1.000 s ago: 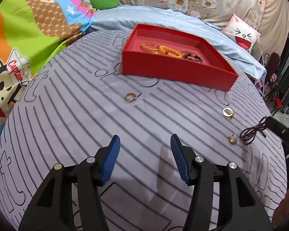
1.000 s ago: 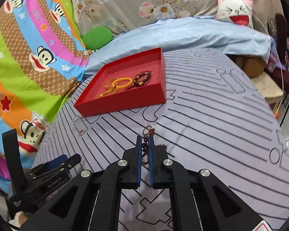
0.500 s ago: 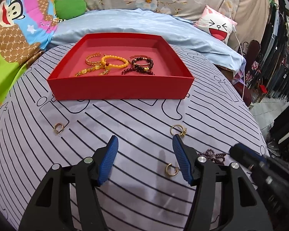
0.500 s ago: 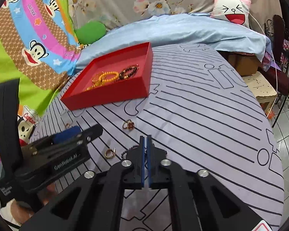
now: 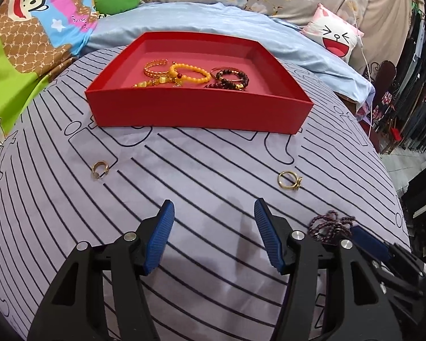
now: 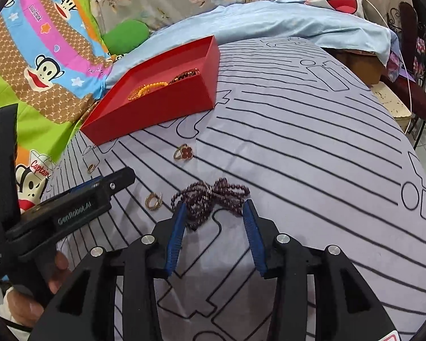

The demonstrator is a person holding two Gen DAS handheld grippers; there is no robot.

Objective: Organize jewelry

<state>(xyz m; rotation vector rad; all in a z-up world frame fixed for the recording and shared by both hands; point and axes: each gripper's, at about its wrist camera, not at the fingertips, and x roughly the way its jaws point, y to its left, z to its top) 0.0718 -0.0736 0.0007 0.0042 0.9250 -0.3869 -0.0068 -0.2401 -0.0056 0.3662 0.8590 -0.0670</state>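
Even, bright indoor light, no harsh glare. Soft faint shadows under my left tool (image 5: pixel 213 227) on the striped sheet (image 5: pixel 184 176). Both views sharp in the middle, heavy fisheye bending and black vignette at the corners; far clothes rack slightly soft.

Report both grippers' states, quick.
Left gripper: open, holding nothing.
Right gripper: jaws opening, dark bead bracelet between them, not gripped.

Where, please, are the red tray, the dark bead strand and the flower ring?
Red tray (image 5: pixel 196 110), left wrist view, on its near outer wall.
Dark bead strand (image 6: pixel 230 196), right wrist view, on the beads right of its knot.
Flower ring (image 6: pixel 187 152), right wrist view, on its red flower.
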